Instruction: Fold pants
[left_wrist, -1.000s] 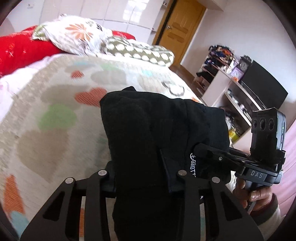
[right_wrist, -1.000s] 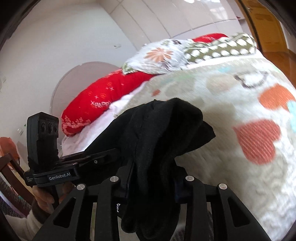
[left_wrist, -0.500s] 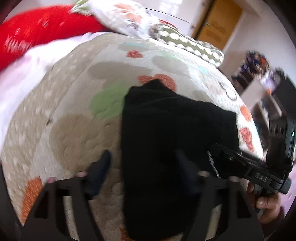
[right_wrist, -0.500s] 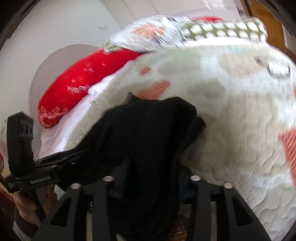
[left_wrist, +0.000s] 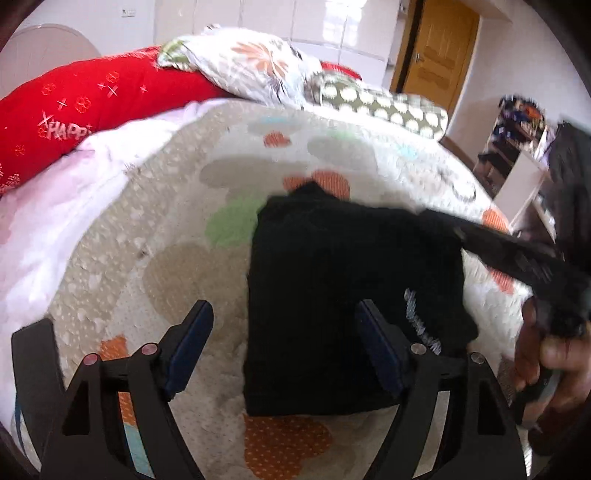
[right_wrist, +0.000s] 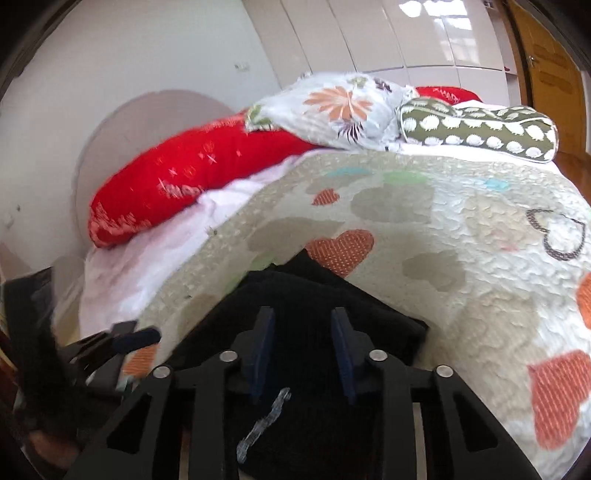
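Note:
The black pants (left_wrist: 332, 277) lie folded in a flat packet on the heart-patterned quilt (left_wrist: 177, 229). My left gripper (left_wrist: 284, 343) stands open wide just above them, its right finger over the cloth and its left finger over bare quilt, gripping nothing. In the right wrist view the pants (right_wrist: 373, 317) lie under my right gripper (right_wrist: 301, 343). Its jaws are closing with a clear gap and no cloth pinched between the pads. White lettering (right_wrist: 262, 424) shows on the pants near its base. The right gripper (left_wrist: 517, 266) appears blurred at the pants' right edge, held by a hand (left_wrist: 546, 354).
A red pillow (left_wrist: 74, 110), a floral pillow (left_wrist: 251, 66) and a green dotted bolster (left_wrist: 380, 103) lie along the head of the bed. A wooden door (left_wrist: 436, 51) and cluttered shelves (left_wrist: 517, 125) stand beyond the bed's right side.
Both grippers have let go of the pants, which now rest flat on the quilt. The left jaws have spread wide. The right gripper has drawn back with its jaws off the cloth.

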